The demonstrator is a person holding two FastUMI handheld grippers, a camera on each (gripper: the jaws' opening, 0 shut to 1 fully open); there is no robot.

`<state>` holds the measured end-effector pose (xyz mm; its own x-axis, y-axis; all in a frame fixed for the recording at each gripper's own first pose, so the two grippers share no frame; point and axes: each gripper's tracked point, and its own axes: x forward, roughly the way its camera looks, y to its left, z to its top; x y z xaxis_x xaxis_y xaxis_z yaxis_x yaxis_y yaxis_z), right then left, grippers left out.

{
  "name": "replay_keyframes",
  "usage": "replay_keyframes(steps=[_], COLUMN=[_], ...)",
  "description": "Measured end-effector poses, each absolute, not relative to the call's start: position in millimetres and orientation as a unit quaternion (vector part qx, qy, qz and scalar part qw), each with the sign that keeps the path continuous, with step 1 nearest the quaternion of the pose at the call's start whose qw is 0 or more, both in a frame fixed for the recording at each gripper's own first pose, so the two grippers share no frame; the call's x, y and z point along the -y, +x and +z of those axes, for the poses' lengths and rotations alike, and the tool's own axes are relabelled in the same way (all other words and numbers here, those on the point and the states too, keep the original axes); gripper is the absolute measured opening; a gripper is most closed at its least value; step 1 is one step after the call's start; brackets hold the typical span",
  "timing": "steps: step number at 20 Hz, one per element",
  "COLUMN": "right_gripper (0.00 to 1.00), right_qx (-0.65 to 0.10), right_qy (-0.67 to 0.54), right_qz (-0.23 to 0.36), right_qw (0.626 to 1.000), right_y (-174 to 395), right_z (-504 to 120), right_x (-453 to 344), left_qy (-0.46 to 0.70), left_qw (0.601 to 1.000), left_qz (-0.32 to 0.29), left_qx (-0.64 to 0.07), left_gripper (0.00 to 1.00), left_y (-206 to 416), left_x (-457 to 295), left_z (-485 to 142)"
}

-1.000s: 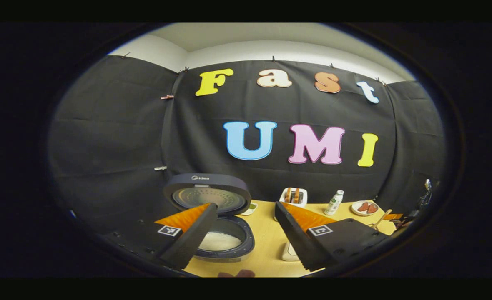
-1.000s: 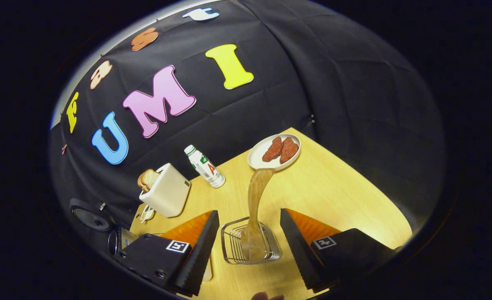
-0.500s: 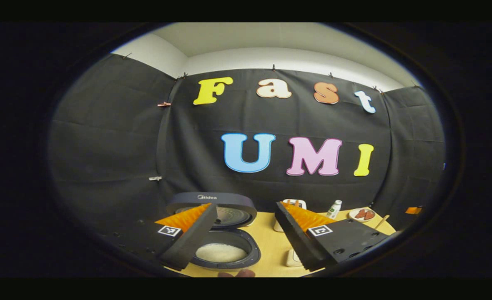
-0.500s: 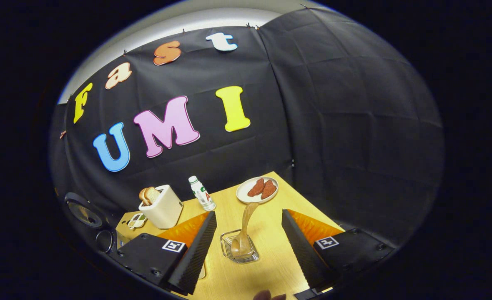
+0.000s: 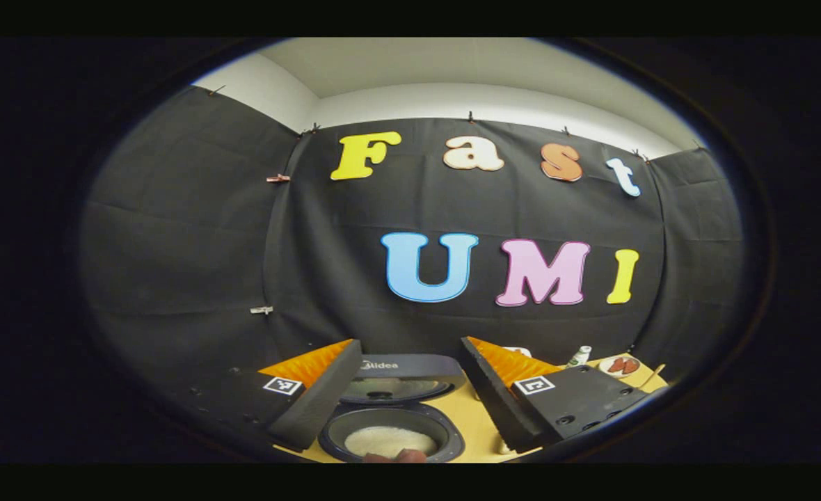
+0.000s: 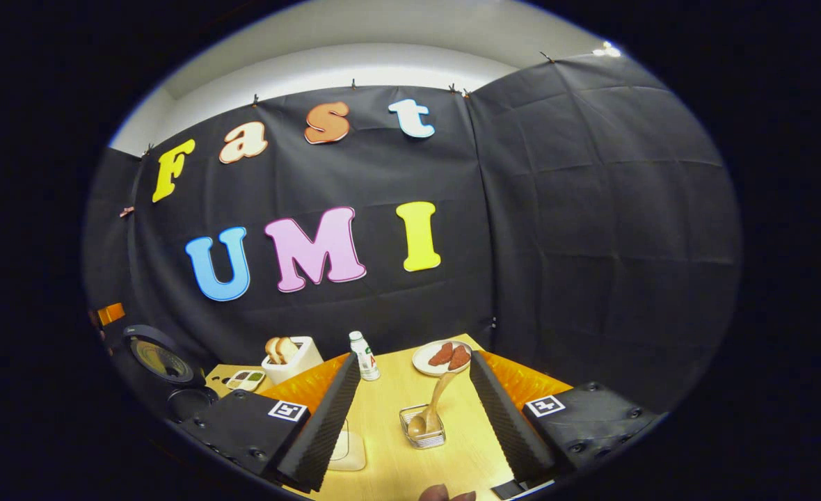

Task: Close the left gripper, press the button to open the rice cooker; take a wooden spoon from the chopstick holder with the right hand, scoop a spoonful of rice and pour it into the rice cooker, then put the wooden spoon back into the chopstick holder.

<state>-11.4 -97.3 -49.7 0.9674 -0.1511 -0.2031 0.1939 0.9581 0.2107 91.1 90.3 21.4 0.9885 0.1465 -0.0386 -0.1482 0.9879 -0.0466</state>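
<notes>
Your left gripper (image 5: 410, 390) has its two fingers spread apart, holding nothing. Past them, low in the left gripper view, the rice cooker (image 5: 391, 435) stands open: its lid (image 5: 400, 376) is tipped up at the far side, and white rice (image 5: 389, 441) lies in the pot, between and just below the fingertips.

Your right gripper (image 6: 410, 410) also has its fingers apart and empty. In the right gripper view the wooden spoon (image 6: 430, 410) stands in the wire chopstick holder (image 6: 423, 433) on the yellow table (image 6: 389, 459), bowl down, handle leaning far and right. It sits between the two fingers, farther off, touching neither. Beyond are a plate (image 6: 442, 357), a small bottle (image 6: 364, 355) and a toaster (image 6: 291, 359).
</notes>
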Motion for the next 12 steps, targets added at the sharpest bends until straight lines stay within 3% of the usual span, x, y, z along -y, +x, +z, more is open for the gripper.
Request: replay_keyframes(steps=[11, 12], right_gripper=[0.98, 0.98], right_qx=[-0.035, -0.036], right_qy=[0.058, 0.053], right_qz=[-0.044, -0.043], right_qw=[0.997, 0.997], right_y=[-10.0, -10.1], right_z=[10.4, 9.8], right_x=[25.7, 22.3], left_qy=[-0.034, -0.035], left_qw=[0.995, 0.995], left_qz=[0.072, 0.07], left_qx=[-0.053, -0.059], left_gripper=[0.98, 0.95], left_y=[170.0, 175.4], left_x=[-119.3, -118.3], left_z=[-12.8, -17.5])
